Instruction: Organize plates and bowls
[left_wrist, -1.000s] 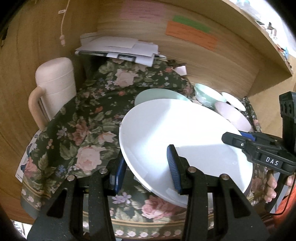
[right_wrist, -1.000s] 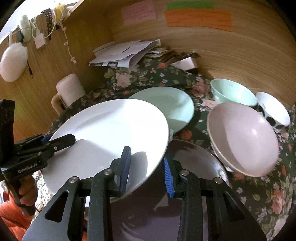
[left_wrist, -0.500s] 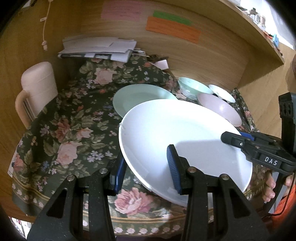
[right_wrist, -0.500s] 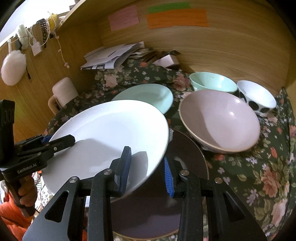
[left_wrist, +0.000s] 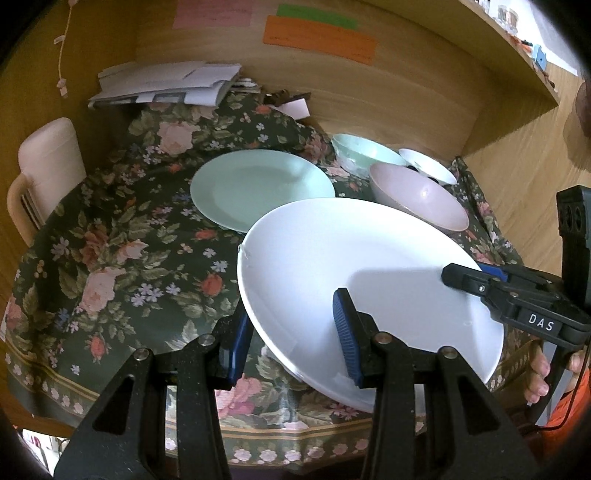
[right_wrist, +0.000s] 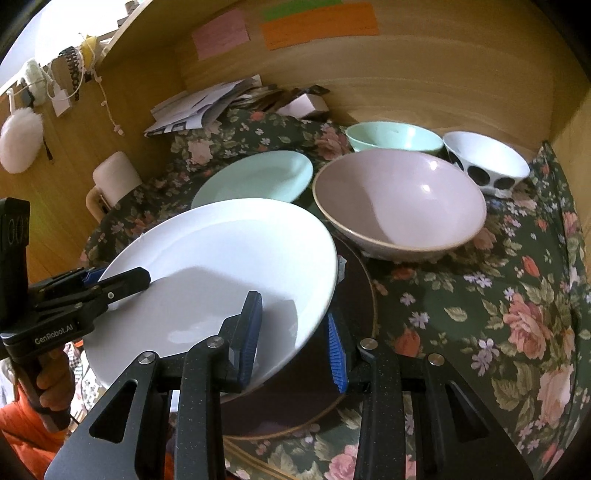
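1. White plate (left_wrist: 369, 266) is held off the floral tablecloth (left_wrist: 122, 254) at the near edge of the table, tilted, with its near rim lower than its far rim.
2. Left gripper (left_wrist: 291, 334): fingers straddle the plate's near-left rim, one blue pad (left_wrist: 345, 334) on the upper face, the other under the rim. It is pinching the white plate.
3. Right gripper (right_wrist: 293, 336): same arrangement at the plate's right rim, one pad on the upper face, one beneath. It is also pinching the white plate. Each gripper is visible in the other's wrist view, on opposite sides of the plate.
4. Directly below the raised plate a dark brown plate (right_wrist: 354, 332) lies flat on the cloth near the near edge. Whether the two touch, I cannot tell.
5. Mint green plate (left_wrist: 262, 184) lies flat toward the table's middle, just beyond the white plate's far rim.
6. Large pink bowl (right_wrist: 399, 203) sits upright to the right of the green plate, close to the dark plate's far edge.
7. Behind the pink bowl, toward the far right corner: mint green bowl (right_wrist: 395, 138) and a white bowl with black spots (right_wrist: 487, 162), side by side, both upright.
8. Far edge, against the wooden back panel: a stack of papers (left_wrist: 166, 85).
9. Left edge: a cream jug with handle (left_wrist: 46, 173), upright.
10. Back panel carries pink, green and orange notes (left_wrist: 319, 35).
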